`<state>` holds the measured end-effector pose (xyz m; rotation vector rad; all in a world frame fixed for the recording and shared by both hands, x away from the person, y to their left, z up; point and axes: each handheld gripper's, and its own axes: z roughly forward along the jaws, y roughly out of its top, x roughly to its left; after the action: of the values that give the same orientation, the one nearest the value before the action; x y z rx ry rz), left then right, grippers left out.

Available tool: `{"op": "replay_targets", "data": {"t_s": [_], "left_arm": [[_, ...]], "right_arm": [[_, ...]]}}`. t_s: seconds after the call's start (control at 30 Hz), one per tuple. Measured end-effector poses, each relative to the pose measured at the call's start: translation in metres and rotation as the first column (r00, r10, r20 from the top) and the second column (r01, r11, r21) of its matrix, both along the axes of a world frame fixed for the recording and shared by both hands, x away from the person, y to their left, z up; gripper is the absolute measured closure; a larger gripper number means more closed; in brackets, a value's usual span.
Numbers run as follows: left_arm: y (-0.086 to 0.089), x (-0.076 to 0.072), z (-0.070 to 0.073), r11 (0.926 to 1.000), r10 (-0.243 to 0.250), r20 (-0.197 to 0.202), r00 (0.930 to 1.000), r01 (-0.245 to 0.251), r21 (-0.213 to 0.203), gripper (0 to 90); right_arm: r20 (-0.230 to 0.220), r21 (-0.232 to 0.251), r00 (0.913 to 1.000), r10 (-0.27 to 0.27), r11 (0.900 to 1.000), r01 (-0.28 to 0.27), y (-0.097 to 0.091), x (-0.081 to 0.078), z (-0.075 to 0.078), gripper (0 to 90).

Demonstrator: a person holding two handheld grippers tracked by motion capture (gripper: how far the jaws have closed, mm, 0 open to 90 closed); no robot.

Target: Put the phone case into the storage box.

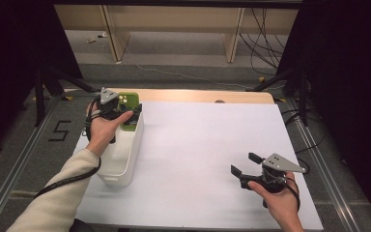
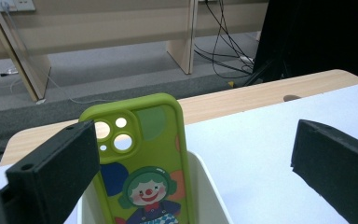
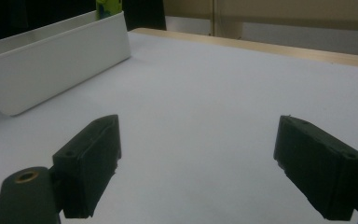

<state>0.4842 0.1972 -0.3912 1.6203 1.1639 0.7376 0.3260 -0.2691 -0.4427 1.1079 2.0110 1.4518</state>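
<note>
We start at the left claw (image 1: 134,112), held at the far left of the table over the far end of a white bin (image 1: 125,159). Its jaws stand wide apart and hold nothing. In the left gripper view a green phone case (image 2: 142,163) with a cartoon clown on it rises between them, much closer to one jaw than the other; we cannot tell whether that jaw touches it, and the other jaw stands well clear.

The phone case stands on end inside the bin, leaning against its far end wall, camera holes at the top. Its long axis runs nearly upright, tilted a little, and its printed back faces the claw. From the high view it shows as a green patch (image 1: 129,107) just beyond the left hand (image 1: 107,126).

The bin lies along the left edge of the white table sheet (image 1: 207,154), long side running near to far.

The right claw (image 1: 247,163) hovers low at the near right, well apart from the bin, jaws also wide open and empty over bare sheet.

We judge the left claw far the nearer; closing across the case's thin width should grip it.
</note>
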Motion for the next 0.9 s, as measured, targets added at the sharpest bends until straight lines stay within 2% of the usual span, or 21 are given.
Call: {"op": "replay_targets", "data": {"t_s": [0.23,0.33,0.6,0.77,0.9], "left_arm": [[0.002,-0.008,0.001,0.9997,-0.020,0.005,0.9998,0.020,-0.011,0.6],[0.002,-0.012,0.001,0.9995,-0.032,0.010,0.9994,0.032,0.001,0.6],[0.001,-0.023,0.002,0.9985,-0.054,0.017,0.9984,0.054,0.002,0.7],[0.001,-0.029,0.001,0.9977,-0.066,0.010,0.9978,0.066,-0.013,0.8],[0.002,-0.036,0.001,0.9972,-0.069,0.024,0.9973,0.070,-0.027,1.9]], "right_arm": [[0.002,0.000,1.0000,0.000,1.0000,0.000,0.000,0.000,0.000,15.9],[0.000,-0.002,1.0000,-0.001,1.0000,0.001,0.000,-0.001,0.001,15.9],[0.001,-0.001,1.0000,0.001,1.0000,-0.001,0.000,0.000,0.000,15.9],[-0.002,-0.006,1.0000,-0.002,1.0000,0.002,0.000,-0.001,0.001,15.9],[0.002,-0.003,1.0000,0.002,1.0000,-0.002,0.000,0.000,0.000,15.9]]}}
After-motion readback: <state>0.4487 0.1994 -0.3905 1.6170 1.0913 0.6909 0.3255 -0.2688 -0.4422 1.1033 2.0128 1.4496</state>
